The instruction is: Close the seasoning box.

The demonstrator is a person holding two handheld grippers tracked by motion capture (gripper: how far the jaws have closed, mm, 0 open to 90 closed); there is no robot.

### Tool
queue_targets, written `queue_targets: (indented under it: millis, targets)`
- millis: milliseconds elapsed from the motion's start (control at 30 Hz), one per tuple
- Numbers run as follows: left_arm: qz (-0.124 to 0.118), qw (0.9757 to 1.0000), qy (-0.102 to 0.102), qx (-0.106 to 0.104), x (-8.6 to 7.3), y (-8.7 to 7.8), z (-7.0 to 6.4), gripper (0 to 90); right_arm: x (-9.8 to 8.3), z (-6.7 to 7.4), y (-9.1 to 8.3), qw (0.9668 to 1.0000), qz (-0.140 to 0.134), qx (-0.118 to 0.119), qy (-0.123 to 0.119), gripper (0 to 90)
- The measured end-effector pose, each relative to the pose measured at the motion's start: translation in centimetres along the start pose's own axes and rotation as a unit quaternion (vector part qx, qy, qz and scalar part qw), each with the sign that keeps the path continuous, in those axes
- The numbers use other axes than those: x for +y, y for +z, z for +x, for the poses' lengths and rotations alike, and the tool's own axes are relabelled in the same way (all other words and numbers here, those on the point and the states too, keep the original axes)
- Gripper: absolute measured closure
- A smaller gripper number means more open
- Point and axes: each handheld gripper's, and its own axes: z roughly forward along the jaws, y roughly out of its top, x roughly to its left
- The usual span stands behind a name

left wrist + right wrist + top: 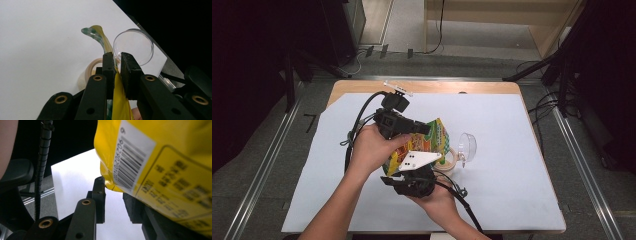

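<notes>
The yellow snack bag (426,145) is held above the white table sheet (512,165), just beside a tape roll (451,159) and a clear plastic cup (468,146), its edge clamped by the left gripper (117,62), while the right gripper (113,200) is spread beneath its barcoded corner.

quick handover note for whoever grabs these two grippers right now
Left gripper: shut on the snack bag, pinching its thin edge.
Right gripper: jaws apart; the bag's barcode corner lies over one jaw, no clamp visible.
Bag is held up above the white mat; a clear cup on its side and a tape roll lie beside it.
Probably next: secure the right grip.
</notes>
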Motion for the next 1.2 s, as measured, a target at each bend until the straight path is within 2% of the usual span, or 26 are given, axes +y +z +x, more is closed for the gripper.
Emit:
queue_targets:
  millis: [300, 533, 800, 1200]
  targets:
    - [-0.001, 1.0000, 0.001, -0.001, 0.01, 0.00, -0.10, 82.1, -0.07, -0.14, 0.00, 1.0000, 0.001, 0.000, 0.003, 73.1]
    - [0.000, 1.0000, -0.003, -0.001, 0.01, 0.03, 0.41, 81.2, 0.25, 0.17, -0.14, 1.0000, 0.000, 0.004, -0.001, 73.2]
    - [0.001, 1.0000, -0.006, -0.001, 0.08, 0.09, 0.68, 81.2, 0.48, 0.27, -0.17, 0.9999, -0.004, 0.012, 0.007, 73.2]
    - [0.002, 1.0000, -0.004, 0.003, 0.17, 0.10, 0.38, 81.0, 0.59, 0.35, -0.18, 0.9998, -0.005, 0.012, 0.013, 72.7]
